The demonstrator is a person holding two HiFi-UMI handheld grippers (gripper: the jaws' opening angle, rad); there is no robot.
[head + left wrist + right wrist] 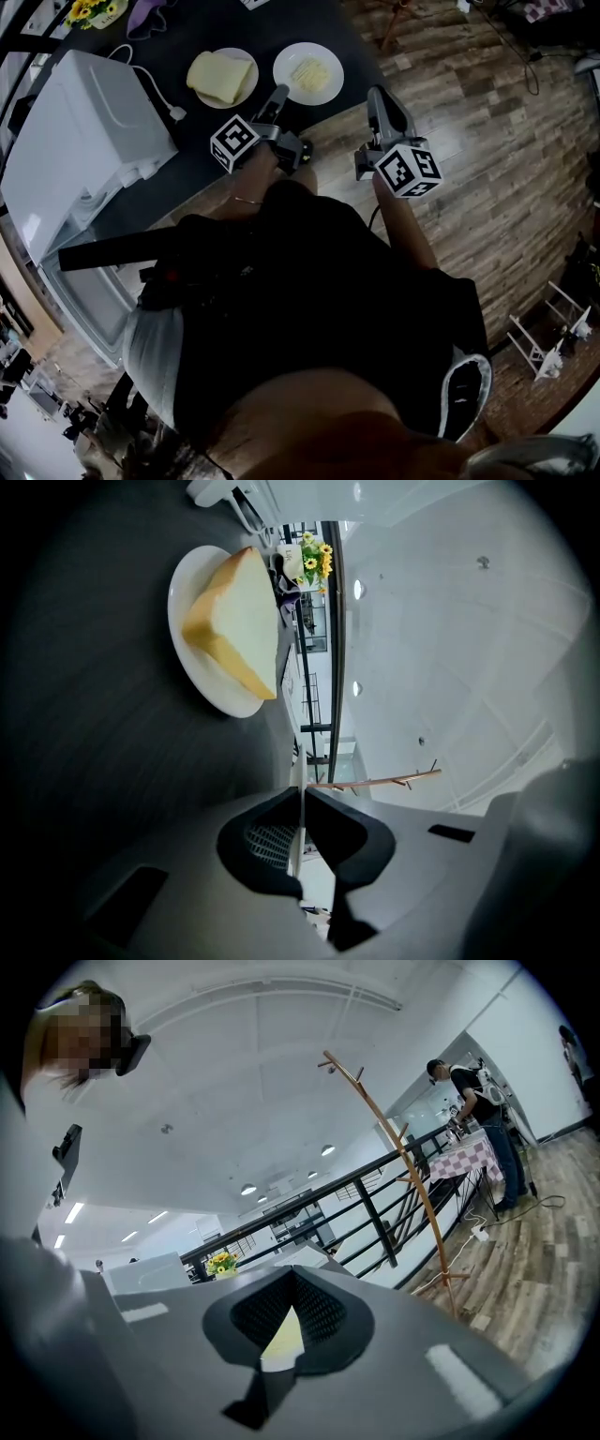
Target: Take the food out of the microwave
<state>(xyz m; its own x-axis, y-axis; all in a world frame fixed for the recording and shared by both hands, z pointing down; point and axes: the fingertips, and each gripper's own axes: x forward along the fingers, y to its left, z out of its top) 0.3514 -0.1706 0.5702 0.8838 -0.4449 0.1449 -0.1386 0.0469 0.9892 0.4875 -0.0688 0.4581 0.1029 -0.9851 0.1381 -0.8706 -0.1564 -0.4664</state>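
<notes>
Walled off on the left by the white microwave (84,131) and its trailing cable (150,82). Straight ahead, blocked by two plates side by side: bread plate (225,105), then second plate (328,91), with only a narrow gap between. Open across the bare dark counter (187,173) near its edge. Wide open rightward over the wood floor (469,141).

Near the far left corner of your worktop (192,159) stand yellow flowers (89,11), a purple cloth (150,14) just beside them. Past its right edge you have plank floor (487,122), a wooden coat stand (430,1215), a black railing (378,1222) and a person (478,1091) at a checked table (469,1159).
</notes>
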